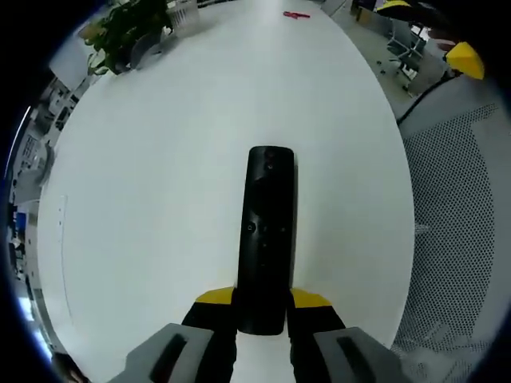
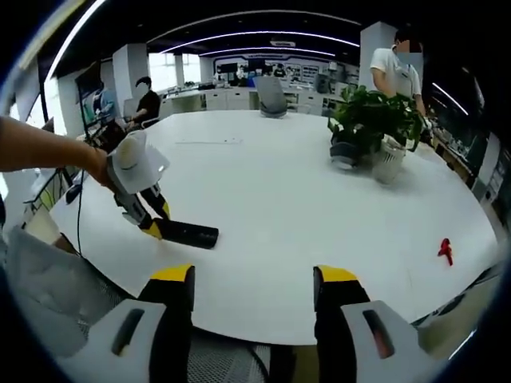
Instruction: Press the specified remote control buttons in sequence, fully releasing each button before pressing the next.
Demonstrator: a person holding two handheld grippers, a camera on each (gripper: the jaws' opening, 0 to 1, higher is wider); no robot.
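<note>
Yellow-tipped jaws of the left gripper (image 1: 261, 307) pinch the near end of a black remote control (image 1: 267, 235), one jaw on each long side. The remote lies flat on the white table (image 1: 160, 207), its length running straight away from the jaws; small buttons show on its upper face, too faint to tell apart. Beyond it in the left gripper view, a potted plant (image 1: 128, 32) stands near the table's far edge, and a small red object (image 1: 296, 14) lies well apart at the far end.

In the right gripper view, the right gripper (image 2: 254, 281) hangs with its jaws spread wide and nothing between them, above the table's near edge. To the left there, a person's hand holds the left gripper, clamped on the remote close to that edge. The plant sits farther back to the right, and the red object lies near the right rim.
</note>
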